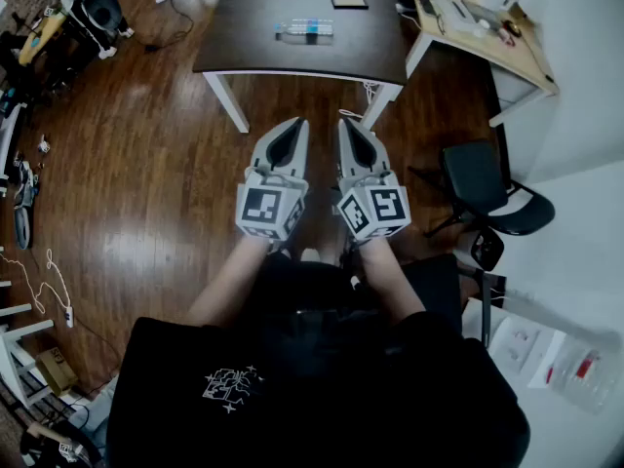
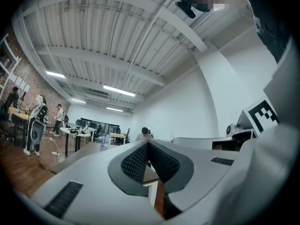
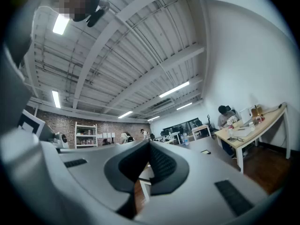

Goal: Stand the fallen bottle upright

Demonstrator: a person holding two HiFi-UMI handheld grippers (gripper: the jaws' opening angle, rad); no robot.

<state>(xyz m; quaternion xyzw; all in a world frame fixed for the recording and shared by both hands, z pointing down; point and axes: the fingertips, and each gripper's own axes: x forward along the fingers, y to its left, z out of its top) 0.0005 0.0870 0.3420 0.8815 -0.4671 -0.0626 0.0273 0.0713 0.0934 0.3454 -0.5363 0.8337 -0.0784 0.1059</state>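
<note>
The person's two bare forearms reached forward from the body, close together and roughly parallel. The left gripper point(image 1: 291, 133) and the right gripper point(image 1: 351, 133) were held side by side, level, with their tips aimed at the dark table point(image 1: 253, 37) ahead. The two marker cubes sat nearest the body and just beside each other.

In the left gripper view the left gripper's point(image 2: 148, 145) jaws were pressed together, their ribbed dark pads point(image 2: 136, 162) meeting along a line with nothing between them. The right gripper view showed the same for the right gripper point(image 3: 149, 145): jaws pressed together, pads point(image 3: 161, 163) meeting, nothing pinched.

The clear plastic bottle point(image 1: 304, 31) lay on its side on the tabletop, its length running left to right, well apart from both grippers. A small dark flat device point(image 1: 348, 0) lay farther back on the same table, near the bottle but not touching it. Wooden floor point(image 1: 146, 183) stretched below the grippers, and a black office chair point(image 1: 492, 198) stood off to the right.
</note>
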